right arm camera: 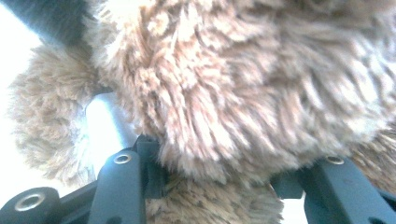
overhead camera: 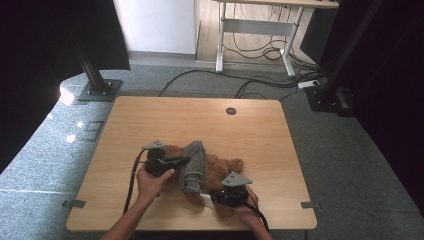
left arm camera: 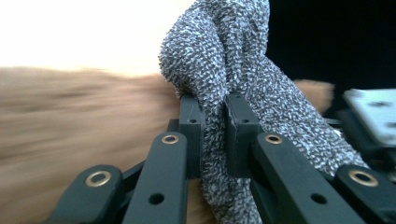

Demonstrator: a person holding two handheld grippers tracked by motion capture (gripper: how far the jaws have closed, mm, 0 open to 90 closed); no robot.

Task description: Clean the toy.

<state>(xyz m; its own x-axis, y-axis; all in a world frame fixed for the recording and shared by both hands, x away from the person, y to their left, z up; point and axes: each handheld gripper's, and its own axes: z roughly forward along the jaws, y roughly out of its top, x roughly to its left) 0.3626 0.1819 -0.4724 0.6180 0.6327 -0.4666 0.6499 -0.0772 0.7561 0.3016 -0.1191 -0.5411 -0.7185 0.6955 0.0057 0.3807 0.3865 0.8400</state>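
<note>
A brown plush teddy bear (overhead camera: 226, 167) lies on the wooden table (overhead camera: 150, 115) near its front edge. A grey knitted cloth (overhead camera: 194, 167) is draped across the bear's middle. My left gripper (overhead camera: 186, 160) reaches in from the left. In the left gripper view it (left arm camera: 215, 105) is shut on a fold of the knitted cloth (left arm camera: 243, 60), with the bear's fur (left arm camera: 70, 116) blurred behind. My right gripper (overhead camera: 214, 196) sits at the bear's near side. In the right gripper view it (right arm camera: 217, 170) is shut on a thick lump of the bear's fur (right arm camera: 243, 84), beside a white tag (right arm camera: 105, 126).
A round cable hole (overhead camera: 231, 111) sits near the table's far edge. Black stands (overhead camera: 97, 82) rise at both far corners on the grey carpet. Cables (overhead camera: 260, 82) trail on the floor below a white desk frame (overhead camera: 220, 40) at the back.
</note>
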